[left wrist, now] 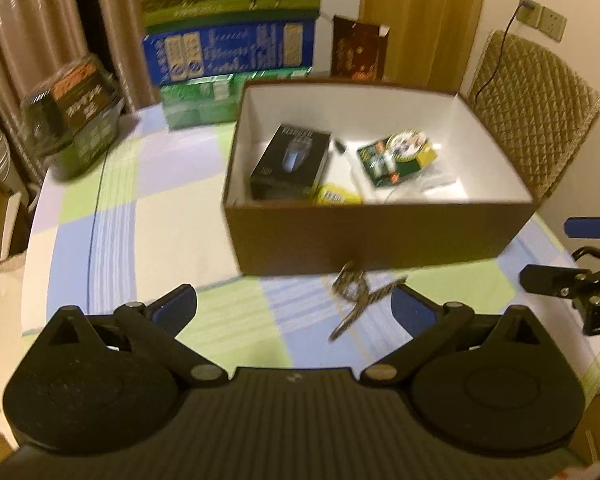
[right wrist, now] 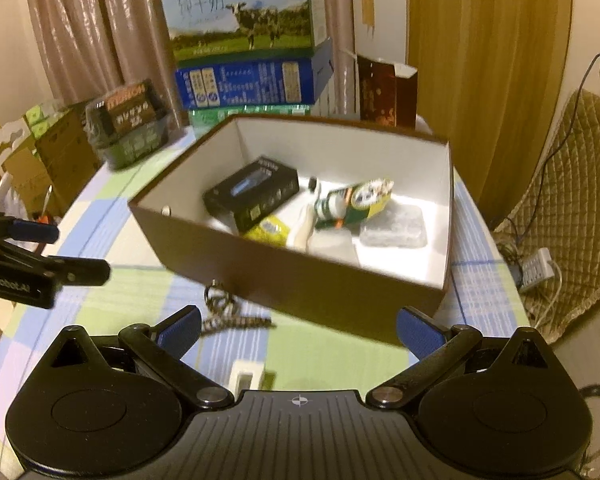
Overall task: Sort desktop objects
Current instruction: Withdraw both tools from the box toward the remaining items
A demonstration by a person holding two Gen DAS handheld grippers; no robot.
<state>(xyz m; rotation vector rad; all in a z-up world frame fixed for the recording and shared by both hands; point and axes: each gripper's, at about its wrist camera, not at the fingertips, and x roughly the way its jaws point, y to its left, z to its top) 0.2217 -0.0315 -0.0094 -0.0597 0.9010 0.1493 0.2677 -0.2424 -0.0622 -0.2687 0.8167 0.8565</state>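
Observation:
A brown cardboard box [left wrist: 380, 236] with a white inside stands on the checked tablecloth; it also shows in the right wrist view [right wrist: 300, 280]. In it lie a black carton [left wrist: 290, 164], a green packet [left wrist: 396, 156], a yellow packet [left wrist: 336, 196] and a clear plastic piece [right wrist: 394, 226]. A key ring with a patterned strap [left wrist: 358, 296] lies on the cloth before the box, seen also in the right wrist view [right wrist: 228, 312]. A small white item [right wrist: 246, 376] lies close below my right gripper [right wrist: 300, 326]. My left gripper [left wrist: 294, 308] is open and empty. My right gripper is open and empty.
Stacked milk cartons [right wrist: 244, 40] and a green crate [left wrist: 198, 100] stand behind the box. A dark wrapped pack [left wrist: 76, 112] sits at the table's back left. A brown bag [left wrist: 358, 50] stands by the wall. A quilted chair [left wrist: 536, 112] is at the right.

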